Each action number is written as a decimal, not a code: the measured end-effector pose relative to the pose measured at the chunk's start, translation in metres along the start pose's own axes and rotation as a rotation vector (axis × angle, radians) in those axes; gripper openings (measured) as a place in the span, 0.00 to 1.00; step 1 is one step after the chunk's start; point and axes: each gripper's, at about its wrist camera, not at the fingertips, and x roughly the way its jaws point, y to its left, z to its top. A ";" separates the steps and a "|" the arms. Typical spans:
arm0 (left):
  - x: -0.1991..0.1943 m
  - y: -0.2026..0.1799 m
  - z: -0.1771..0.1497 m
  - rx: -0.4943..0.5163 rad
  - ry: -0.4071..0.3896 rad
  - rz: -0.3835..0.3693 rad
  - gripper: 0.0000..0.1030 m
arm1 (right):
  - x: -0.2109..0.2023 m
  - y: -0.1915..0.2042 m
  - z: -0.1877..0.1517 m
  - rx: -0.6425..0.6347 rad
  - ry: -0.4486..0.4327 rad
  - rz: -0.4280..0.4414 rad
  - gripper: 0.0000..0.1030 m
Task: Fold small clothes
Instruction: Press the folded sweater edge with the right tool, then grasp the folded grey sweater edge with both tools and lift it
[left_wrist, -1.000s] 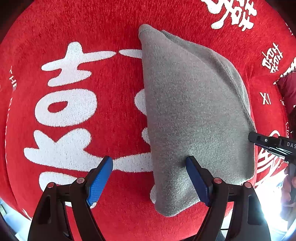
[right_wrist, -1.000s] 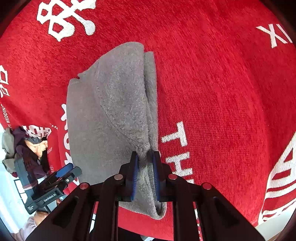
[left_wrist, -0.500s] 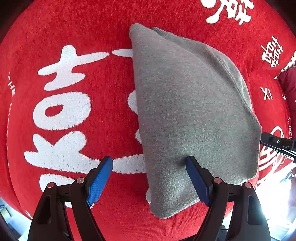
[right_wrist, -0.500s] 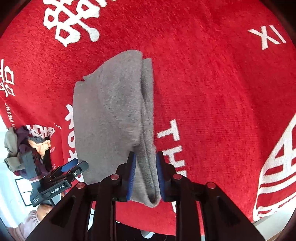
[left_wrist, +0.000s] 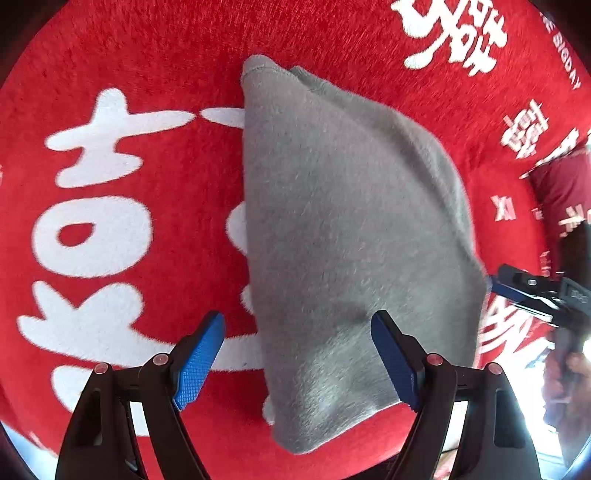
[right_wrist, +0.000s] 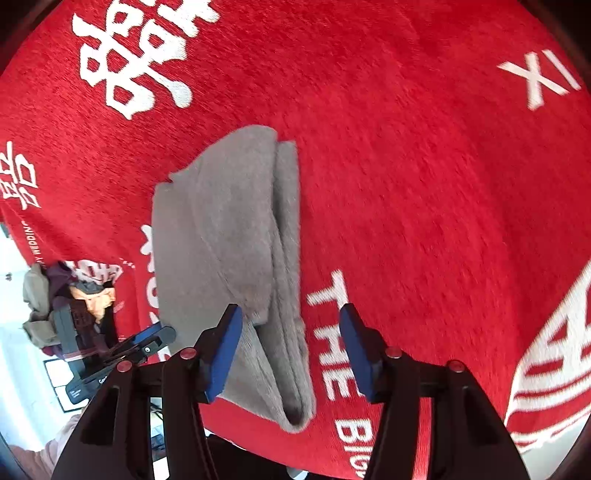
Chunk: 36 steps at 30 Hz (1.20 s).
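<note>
Right gripper (right_wrist: 291, 349) released grey cloth (right_wrist: 229, 236); red mat (right_wrist: 424, 184) around.

Folded garment (left_wrist: 351, 240): flat on the cloth-covered table (left_wrist: 147, 66), its near end at the table's front edge. Left gripper (left_wrist: 297, 360): over the garment's left edge. Right gripper (right_wrist: 291, 349): over its right edge. Clothes pile (right_wrist: 55, 291): beyond the table's left side.

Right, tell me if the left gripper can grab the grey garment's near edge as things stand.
Probably yes: the left gripper is open, the grey garment lies flat between its fingers, and nothing blocks it.
</note>
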 end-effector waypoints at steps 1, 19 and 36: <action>0.001 0.003 0.003 -0.009 0.010 -0.042 0.80 | 0.003 0.000 0.006 -0.006 0.005 0.023 0.58; 0.033 0.014 0.029 0.013 0.055 -0.246 0.80 | 0.065 -0.014 0.071 -0.048 0.137 0.313 0.64; 0.022 0.008 0.027 0.047 -0.046 -0.220 0.49 | 0.086 0.002 0.076 -0.017 0.151 0.386 0.36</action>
